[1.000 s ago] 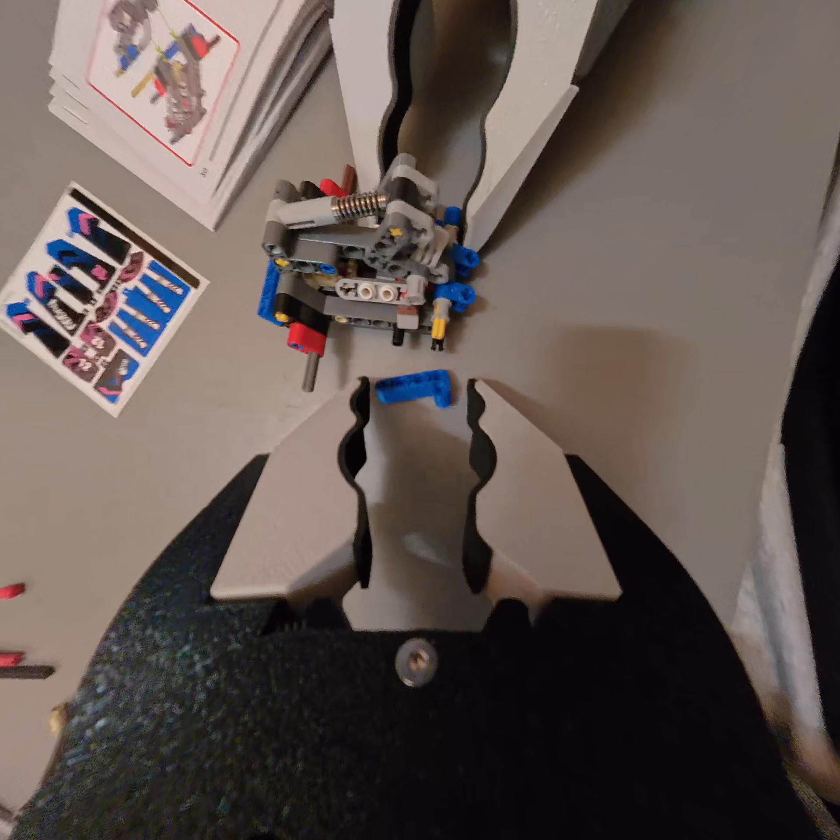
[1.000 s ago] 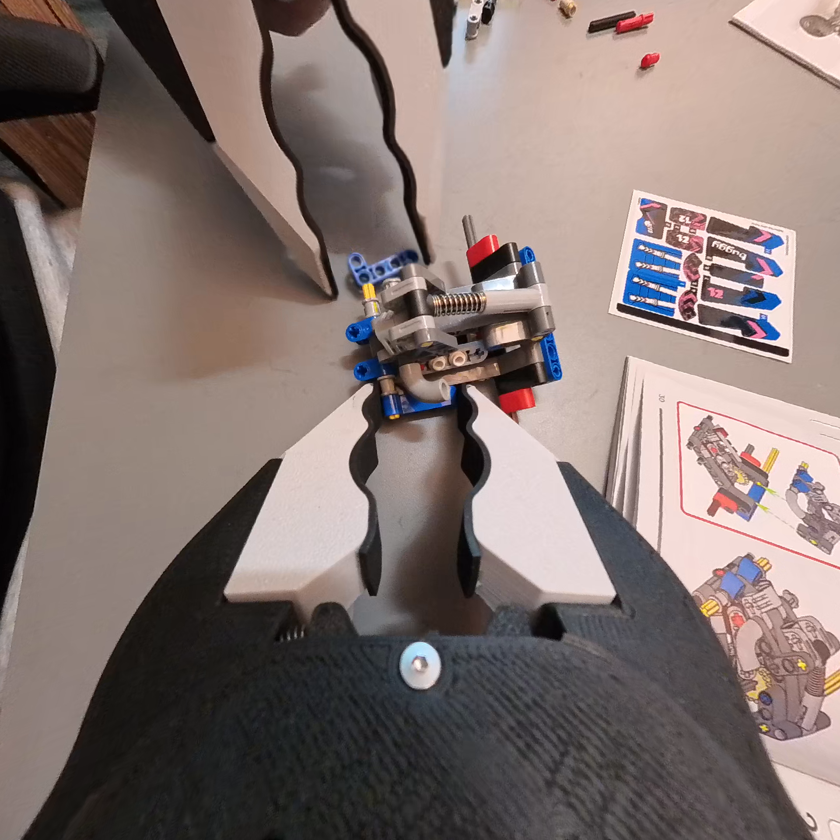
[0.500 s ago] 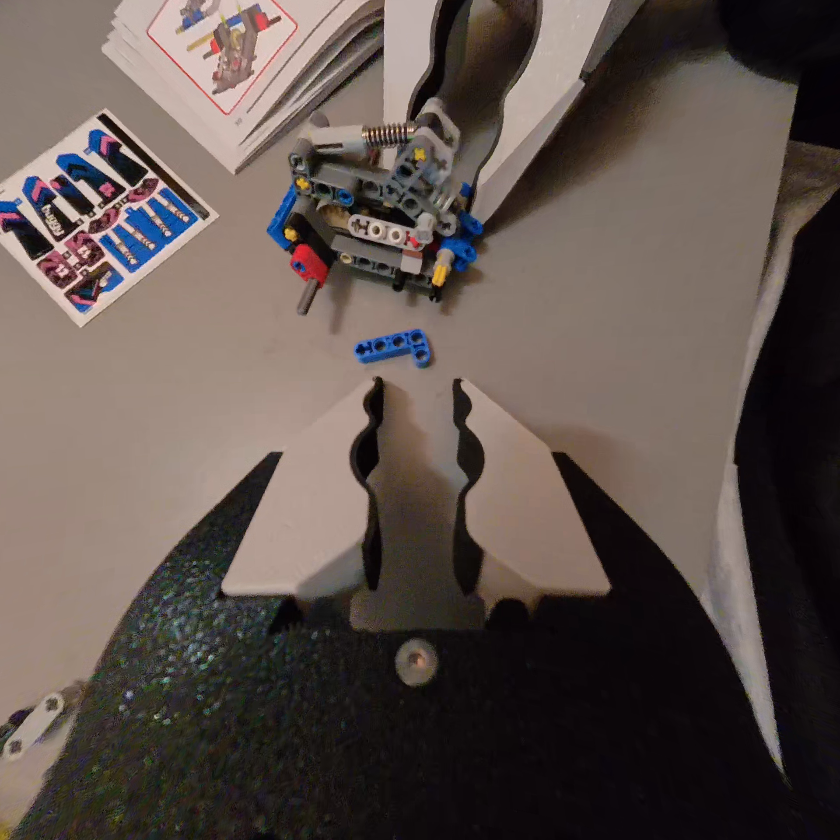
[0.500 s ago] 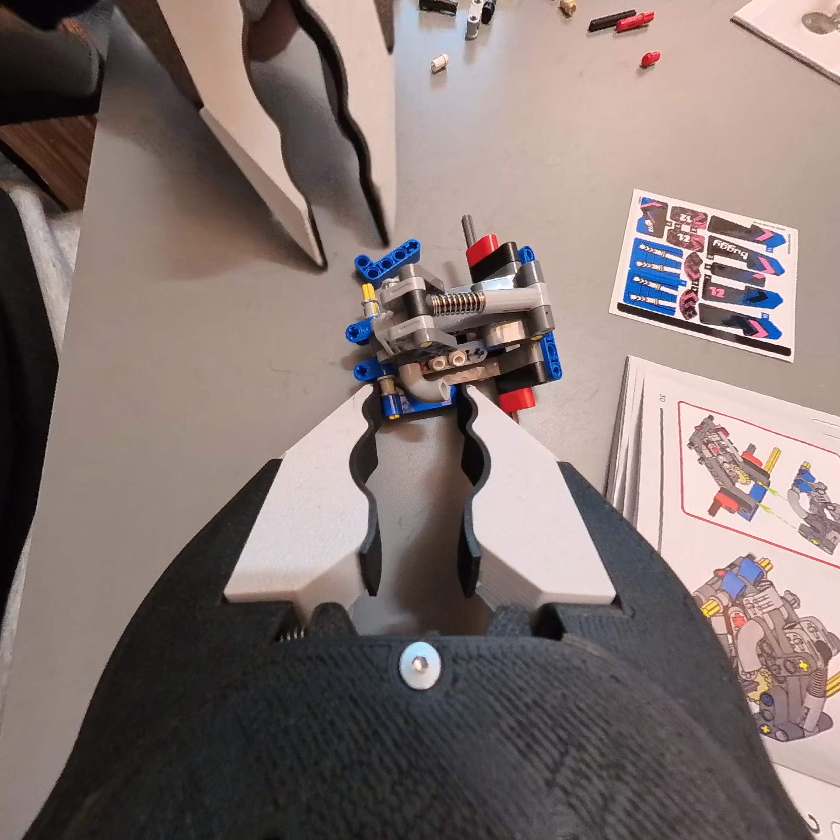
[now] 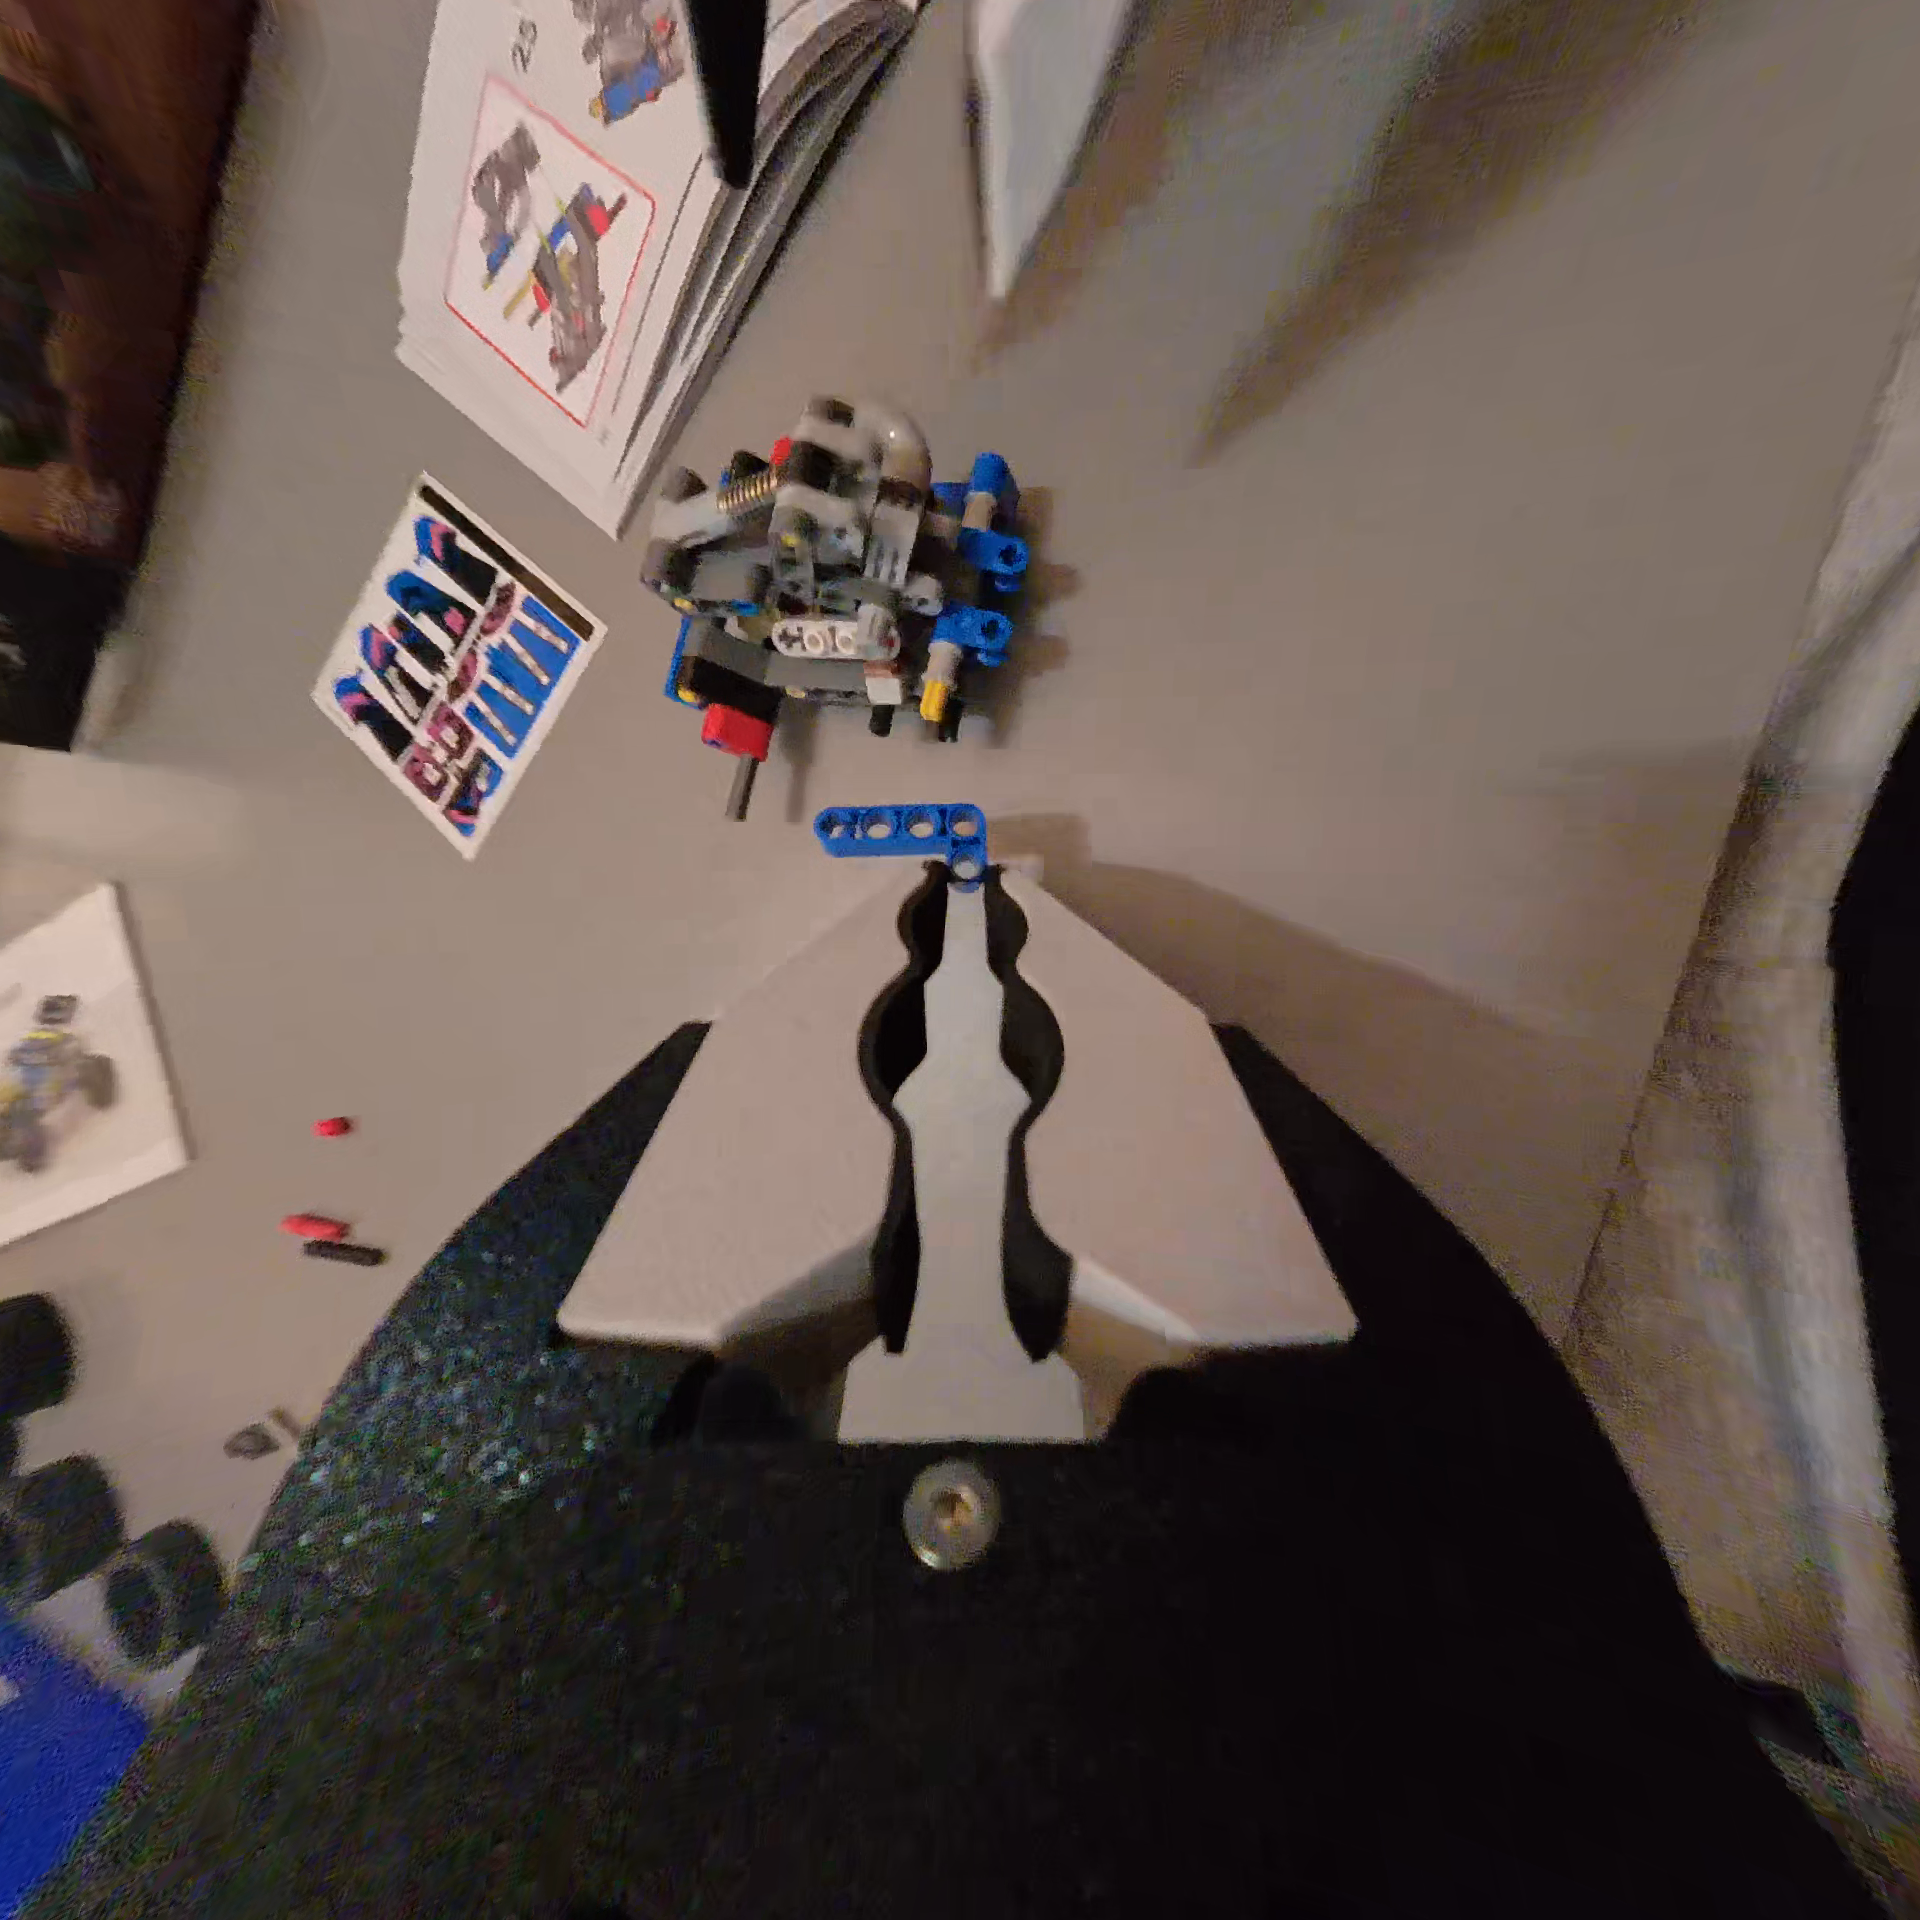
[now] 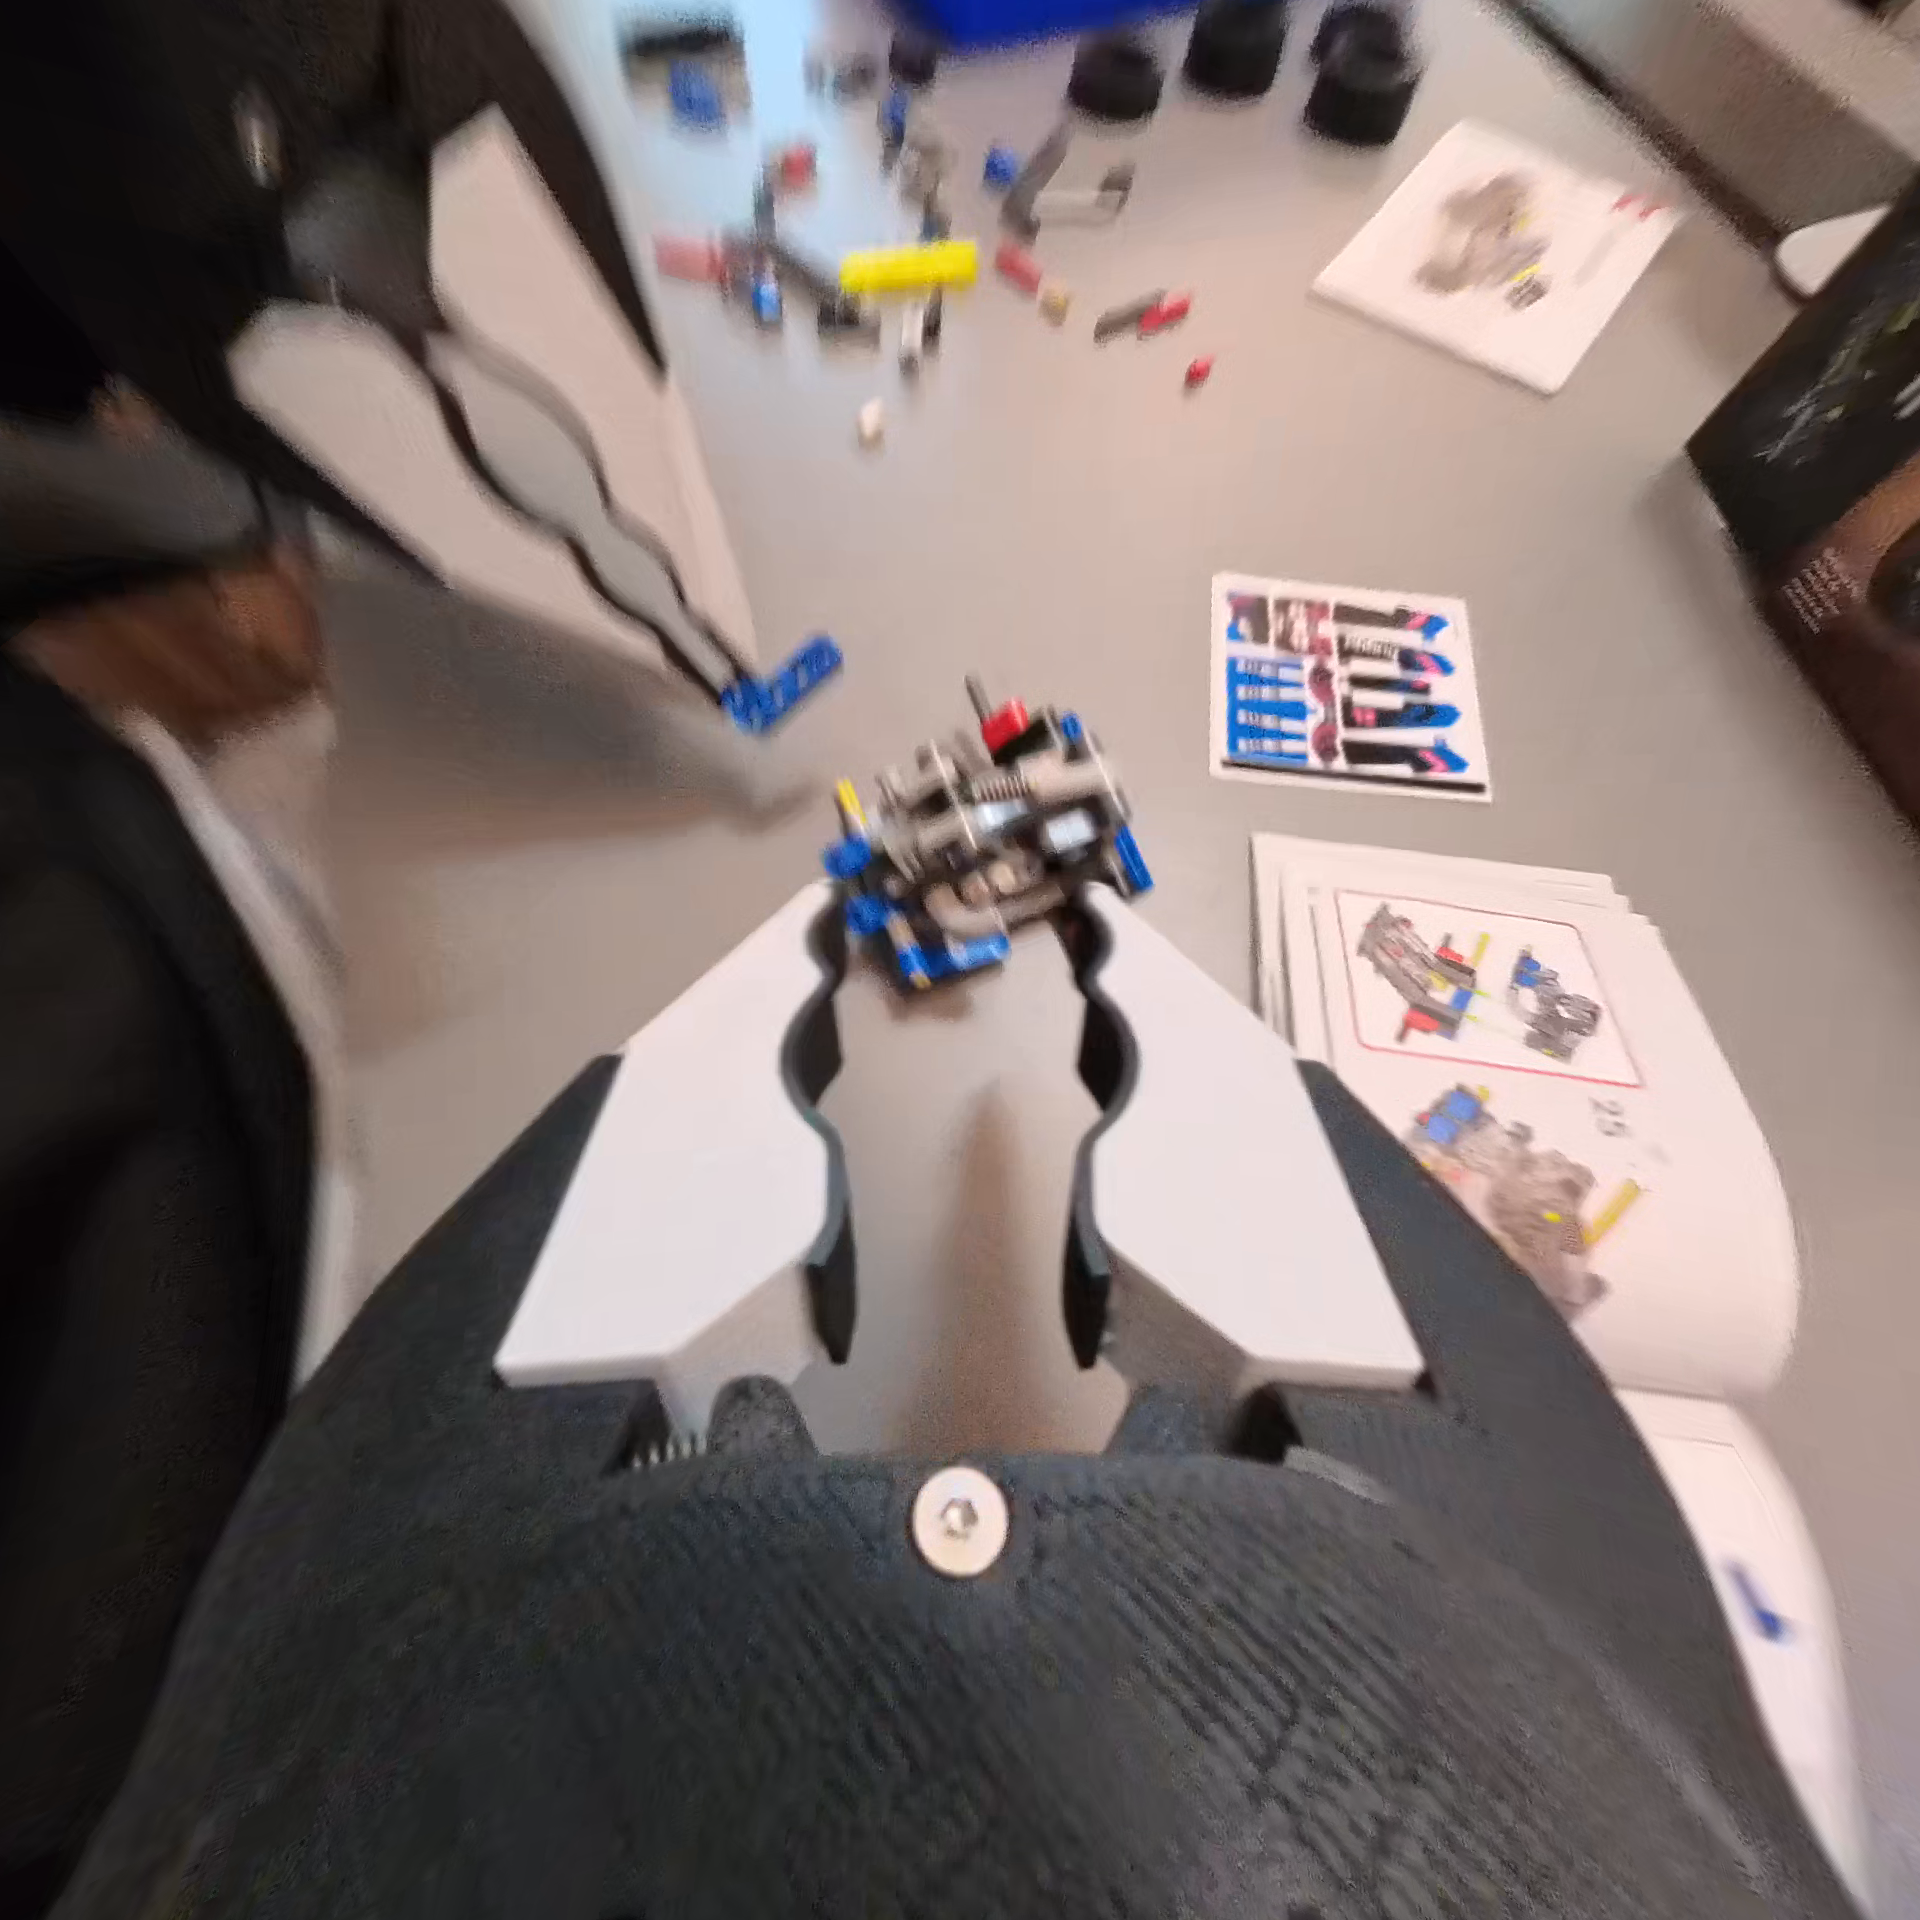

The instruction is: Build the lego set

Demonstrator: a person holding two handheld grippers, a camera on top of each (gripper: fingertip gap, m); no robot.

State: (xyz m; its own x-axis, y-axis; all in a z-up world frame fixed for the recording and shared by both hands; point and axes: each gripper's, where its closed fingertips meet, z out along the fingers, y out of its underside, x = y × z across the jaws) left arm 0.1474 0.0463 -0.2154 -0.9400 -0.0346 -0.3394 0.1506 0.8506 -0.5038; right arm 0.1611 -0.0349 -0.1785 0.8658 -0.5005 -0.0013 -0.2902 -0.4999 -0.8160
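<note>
Since the earlier frame my left gripper (image 5: 966, 878) has closed onto the blue L-shaped beam (image 5: 904, 828), pinching its short leg at centre frame, while my right gripper (image 6: 961, 914) has let go of the lego assembly (image 5: 831, 582) and pulled back, fingers spread, tips just short of it; that view is blurred. Assembly sits on the grey table (image 5: 1299, 675) above the beam, apart from it. Sticker sheet (image 5: 457, 665) left of it, instruction booklet (image 5: 582, 229) upper left.
</note>
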